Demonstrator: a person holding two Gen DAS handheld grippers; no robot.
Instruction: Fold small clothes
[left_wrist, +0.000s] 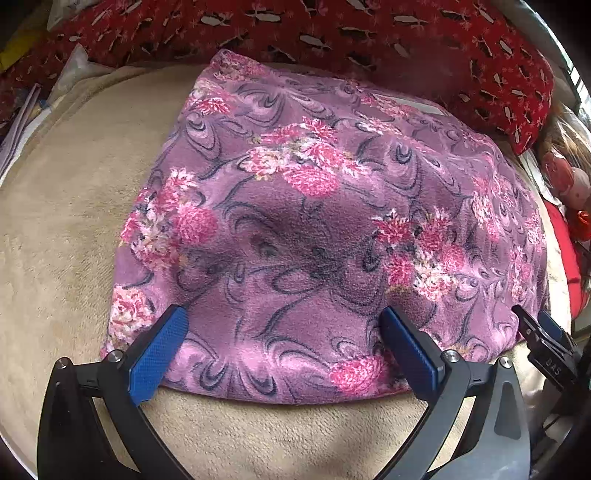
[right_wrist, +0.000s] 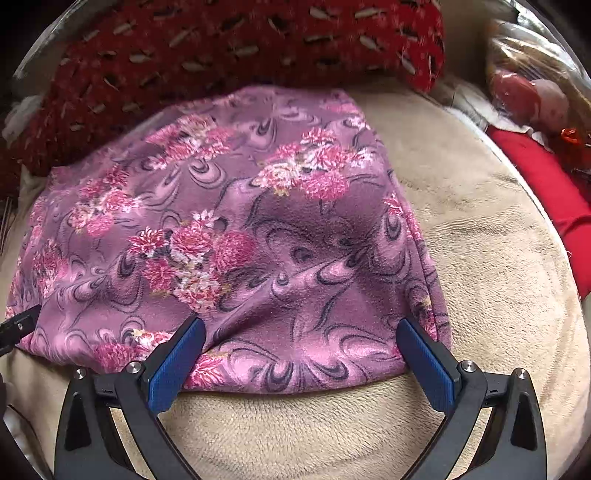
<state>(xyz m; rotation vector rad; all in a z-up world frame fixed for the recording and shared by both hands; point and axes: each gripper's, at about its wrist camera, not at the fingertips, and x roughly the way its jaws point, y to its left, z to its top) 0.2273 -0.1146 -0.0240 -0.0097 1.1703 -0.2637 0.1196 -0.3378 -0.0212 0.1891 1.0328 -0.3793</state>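
Both the left tongs (left_wrist: 284, 325) and right tongs (right_wrist: 301, 336) are hanging wide apart over the near edge of the purple floral garment (left_wrist: 314, 229) lying flat on the beige blanket (left_wrist: 66, 206), so each should probably be pinching a near corner squarely before lifting.

light: soft, even daylight | shadows: faint | edges: fisheye bending, dark vignette | blur: right-wrist top
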